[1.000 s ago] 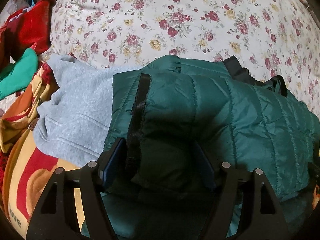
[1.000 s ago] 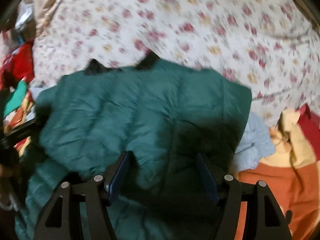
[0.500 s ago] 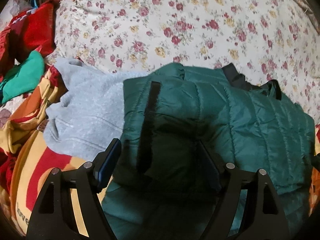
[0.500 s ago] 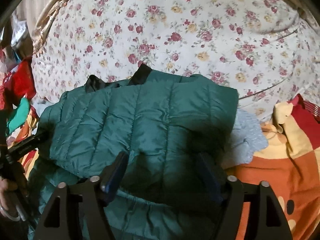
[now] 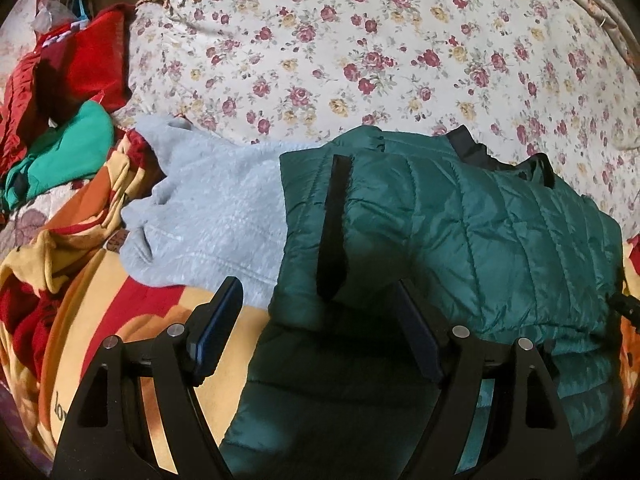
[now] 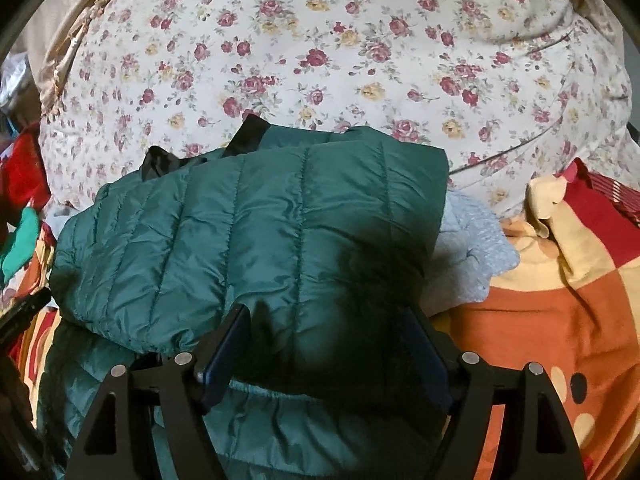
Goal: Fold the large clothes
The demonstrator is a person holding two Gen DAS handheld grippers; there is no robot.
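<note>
Both grippers are standing wide with nothing clamped: left gripper (image 5: 316,320) is hanging just above the near left edge of the green puffer jacket (image 5: 460,232), right gripper (image 6: 326,344) above its near right portion. Their jaws have just been opening, and no pad is pressing fabric in either view, though jacket cloth is showing in the gap between the jaws of each.

The jacket is lying directly ahead of and below both grippers, already doubled over (upper layer sitting on a lower layer that is running back under the grippers). Its long axis is running across the views, left to right, with the black collar (image 6: 244,136) at the far edge. A black zipper strip (image 5: 332,224) is running front to back on the left end. Neither hand is looking clearly nearer; each is covering its own end, so the next fold probably needs both working together.

A grey fleece garment (image 5: 208,216) is lying under the jacket, sticking out on both sides. Everything is sitting on an orange, yellow and red blanket (image 6: 560,320). Behind is a floral quilt (image 5: 380,52), bulging upward. Red clothing (image 5: 80,68) and a bright green garment (image 5: 68,152) are piling up at far left, so free room is looking tight (my estimate).
</note>
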